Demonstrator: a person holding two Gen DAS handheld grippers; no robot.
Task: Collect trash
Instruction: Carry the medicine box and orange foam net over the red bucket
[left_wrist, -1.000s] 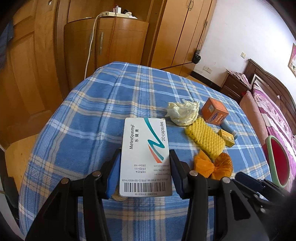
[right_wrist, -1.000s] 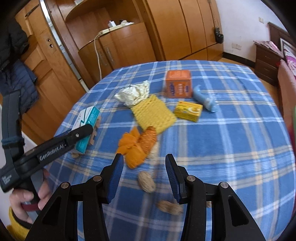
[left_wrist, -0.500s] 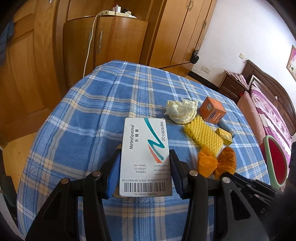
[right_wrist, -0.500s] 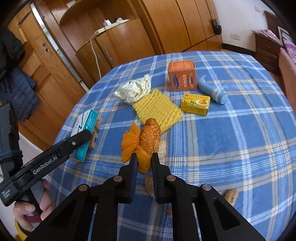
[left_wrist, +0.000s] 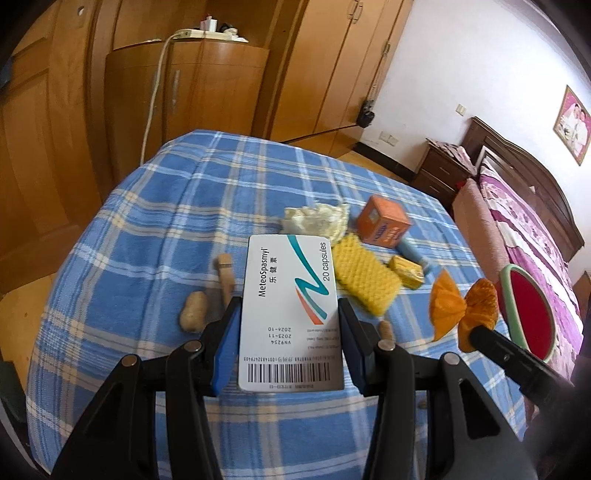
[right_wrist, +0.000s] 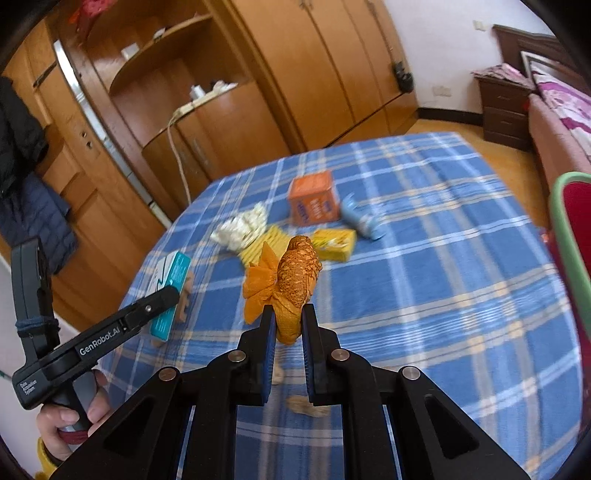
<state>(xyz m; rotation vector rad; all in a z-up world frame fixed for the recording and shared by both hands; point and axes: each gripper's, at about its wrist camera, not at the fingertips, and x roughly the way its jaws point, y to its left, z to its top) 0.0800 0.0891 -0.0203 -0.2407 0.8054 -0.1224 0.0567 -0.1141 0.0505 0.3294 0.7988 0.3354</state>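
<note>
My left gripper is shut on a white medicine box printed "20 capsules", held above the blue plaid table. In the right wrist view that box shows its teal side at the left. My right gripper is shut on an orange net wrapper with orange paper, lifted off the cloth. The same wrapper hangs at the right gripper's tip in the left wrist view. Peanut shells lie on the cloth: one left of the box, another under my right gripper.
On the table lie a crumpled white tissue, a yellow foam net, an orange carton, a small yellow box, a blue tube and a wooden piece. A red bin with a green rim stands at the right. Wooden cabinets stand behind.
My right gripper closed on the orange wrapper and lifted it off the table. The left gripper rose slightly with the medicine box, uncovering the peanut shell and wooden piece beneath it.
</note>
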